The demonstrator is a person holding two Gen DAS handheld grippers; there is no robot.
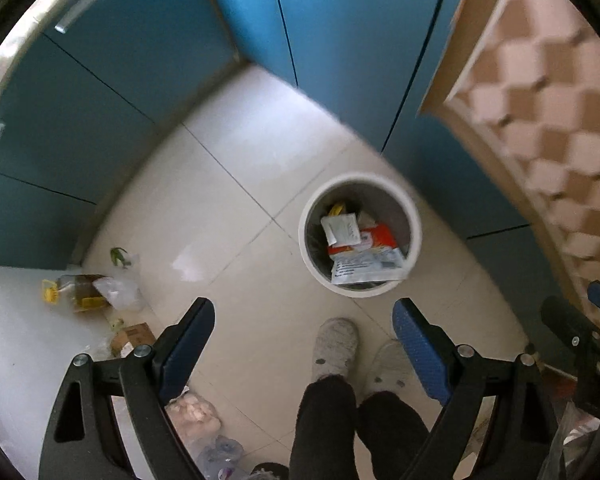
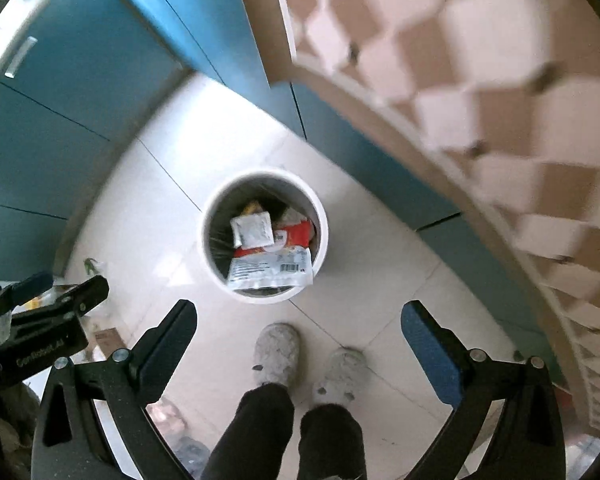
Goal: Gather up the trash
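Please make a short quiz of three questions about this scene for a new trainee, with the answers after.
1. True or false: both the left gripper and the right gripper hold a piece of trash.
2. Multiple choice: where does the white bin stand? A) on the checkered table B) on the tiled floor near the blue cabinets C) inside an open cabinet
3. Fill in: the wrappers lie ____ the bin.

Key
1. False: both are open and hold nothing.
2. B.
3. Inside; a white sachet lies on top.
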